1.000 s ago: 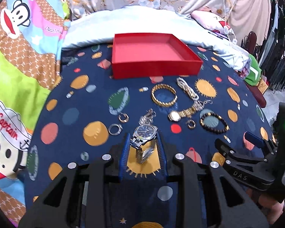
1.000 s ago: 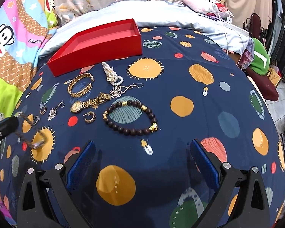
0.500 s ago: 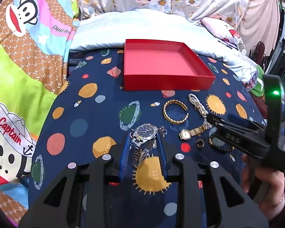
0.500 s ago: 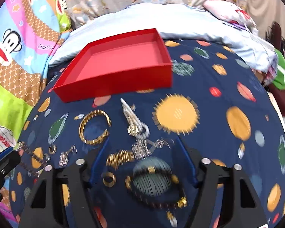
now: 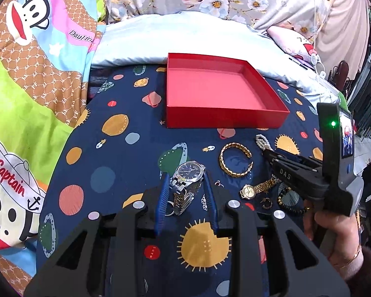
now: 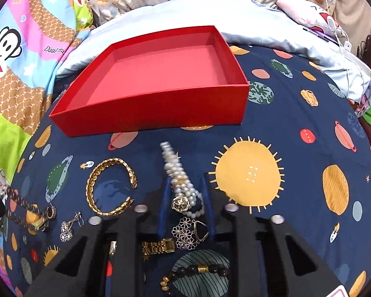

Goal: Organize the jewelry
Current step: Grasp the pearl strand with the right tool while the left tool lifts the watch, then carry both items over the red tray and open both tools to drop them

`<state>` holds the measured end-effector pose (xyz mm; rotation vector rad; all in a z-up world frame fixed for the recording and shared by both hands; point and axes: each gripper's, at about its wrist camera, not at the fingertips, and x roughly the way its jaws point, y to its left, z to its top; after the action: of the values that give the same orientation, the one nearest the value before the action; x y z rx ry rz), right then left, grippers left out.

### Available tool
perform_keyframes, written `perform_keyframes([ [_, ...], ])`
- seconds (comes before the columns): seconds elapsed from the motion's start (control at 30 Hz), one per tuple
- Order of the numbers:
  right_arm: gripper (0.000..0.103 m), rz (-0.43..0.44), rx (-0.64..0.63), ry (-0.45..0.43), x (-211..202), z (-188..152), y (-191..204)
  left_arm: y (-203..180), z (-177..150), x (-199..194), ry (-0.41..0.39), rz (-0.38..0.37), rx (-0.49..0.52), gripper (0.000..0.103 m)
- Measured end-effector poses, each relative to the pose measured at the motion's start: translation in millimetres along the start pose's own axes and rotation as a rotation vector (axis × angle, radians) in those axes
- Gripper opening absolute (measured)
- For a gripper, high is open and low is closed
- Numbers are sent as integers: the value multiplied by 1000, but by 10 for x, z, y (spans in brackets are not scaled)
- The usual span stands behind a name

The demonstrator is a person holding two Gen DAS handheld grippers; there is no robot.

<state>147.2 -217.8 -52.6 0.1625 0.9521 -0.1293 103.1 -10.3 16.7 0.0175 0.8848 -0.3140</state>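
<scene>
My left gripper is shut on a silver watch with a blue dial, held above the space-print cloth. An empty red box stands beyond it. My right gripper has narrowed around a pearl bracelet that lies on the cloth in front of the red box; whether its fingers touch the bracelet is unclear. A gold cuff bangle, a gold watch, a dark bead bracelet, flower earrings and hoop earrings lie around.
The jewelry lies on a dark blue space-print cloth over a bed. Pillows and cartoon bedding sit behind and left. The person's hand holds the right gripper at the right of the left wrist view.
My left gripper lifted the silver watch and carried it toward the box. My right gripper moved forward over the bead bracelet to the pearl bracelet and narrowed its jaws from wide open.
</scene>
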Motion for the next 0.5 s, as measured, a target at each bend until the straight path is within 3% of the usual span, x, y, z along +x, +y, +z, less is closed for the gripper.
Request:
perform_keyframes([
  [0.3, 15, 46, 54, -49, -378, -59, -127, -32, 169, -47, -19, -40, -5, 27],
  [0.5, 14, 87, 42, -121, -687, 249, -157, -98, 522, -54, -60, -87, 12, 27],
])
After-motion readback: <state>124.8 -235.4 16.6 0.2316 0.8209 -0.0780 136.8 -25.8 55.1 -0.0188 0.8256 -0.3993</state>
